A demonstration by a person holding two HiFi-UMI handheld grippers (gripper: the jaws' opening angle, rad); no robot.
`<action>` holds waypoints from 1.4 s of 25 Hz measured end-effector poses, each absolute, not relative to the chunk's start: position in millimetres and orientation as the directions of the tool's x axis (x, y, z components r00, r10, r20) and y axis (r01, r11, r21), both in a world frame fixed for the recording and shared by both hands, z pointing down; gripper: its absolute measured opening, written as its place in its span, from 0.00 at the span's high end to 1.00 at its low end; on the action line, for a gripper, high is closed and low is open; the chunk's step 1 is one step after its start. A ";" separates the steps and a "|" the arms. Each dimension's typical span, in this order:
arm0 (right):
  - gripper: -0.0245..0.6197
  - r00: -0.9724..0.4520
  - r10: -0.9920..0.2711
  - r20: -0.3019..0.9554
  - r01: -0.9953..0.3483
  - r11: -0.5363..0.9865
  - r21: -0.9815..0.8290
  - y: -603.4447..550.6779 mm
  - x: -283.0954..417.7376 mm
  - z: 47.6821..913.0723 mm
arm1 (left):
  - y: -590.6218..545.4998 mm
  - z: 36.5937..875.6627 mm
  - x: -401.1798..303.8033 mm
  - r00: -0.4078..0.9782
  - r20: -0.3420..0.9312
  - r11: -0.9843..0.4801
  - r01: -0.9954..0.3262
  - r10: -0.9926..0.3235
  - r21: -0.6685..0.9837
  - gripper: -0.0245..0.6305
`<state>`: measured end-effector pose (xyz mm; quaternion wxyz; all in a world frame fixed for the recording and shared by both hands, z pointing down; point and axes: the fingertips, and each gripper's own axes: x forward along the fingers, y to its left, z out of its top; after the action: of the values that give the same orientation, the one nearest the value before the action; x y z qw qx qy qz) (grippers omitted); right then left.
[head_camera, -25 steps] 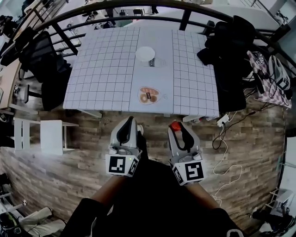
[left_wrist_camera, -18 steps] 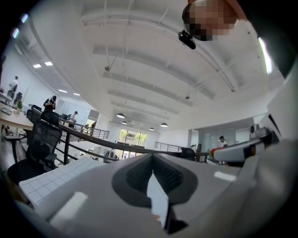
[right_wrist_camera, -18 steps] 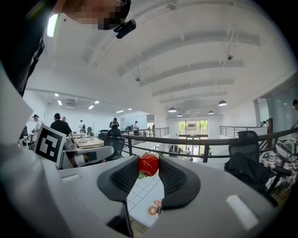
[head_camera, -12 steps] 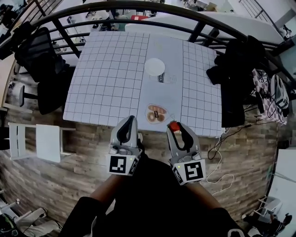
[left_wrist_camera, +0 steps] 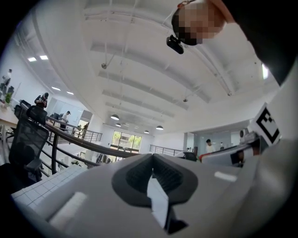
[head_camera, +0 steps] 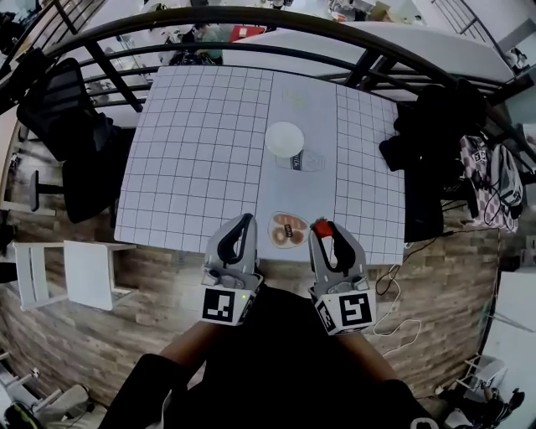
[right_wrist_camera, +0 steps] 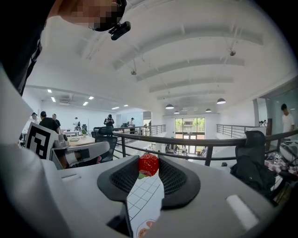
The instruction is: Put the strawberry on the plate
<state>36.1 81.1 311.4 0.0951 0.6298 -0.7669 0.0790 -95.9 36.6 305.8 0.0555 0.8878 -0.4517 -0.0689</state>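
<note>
A wooden floor (head_camera: 100, 335) spread under everything, and on it stood the surface (head_camera: 201, 151), covered by a white cloth ruled in a grid with a plain strip down its middle. A dark curved railing (head_camera: 251, 15) ran past its far side. A black chair (head_camera: 67, 109) stood off its left side and a dark chair (head_camera: 427, 151) draped in black off its right.

The person held both tools at the near edge of the surface, side by side. The left hand-held gripper (head_camera: 244, 220) had its jaws closed tip to tip with nothing between them. The right hand-held gripper (head_camera: 323, 231) was clamped on the strawberry (right_wrist_camera: 148, 165), its two pads pressing the fruit at the very tips.

A white plate (head_camera: 285, 138) lay on the plain strip towards the middle of the surface, well apart from both tools. A smaller patterned plate (head_camera: 288, 230) lay near the front edge, between the two sets of jaws in the head view.

The strawberry, red with a bit of green at its base, hung just right of that patterned plate, not touching it.
</note>
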 end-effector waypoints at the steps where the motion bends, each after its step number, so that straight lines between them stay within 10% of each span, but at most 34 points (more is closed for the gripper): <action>1: 0.76 -0.181 -0.951 0.252 -0.982 0.187 0.000 77.9 36.6 313.4 | 31.7 308.2 -95.3 0.585 -0.062 -0.586 -0.794 -0.809 0.163 0.95; 35: 0.76 -0.264 -0.911 0.315 -0.964 0.246 -0.096 -25.0 105.3 354.3 | -48.0 337.6 1.0 0.587 0.109 -0.566 -0.806 -0.802 0.175 0.95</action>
<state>105.3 -25.0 354.3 0.0974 0.5986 -0.7834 0.1359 1.0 -48.0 337.6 0.1034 0.8848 -0.4542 0.0083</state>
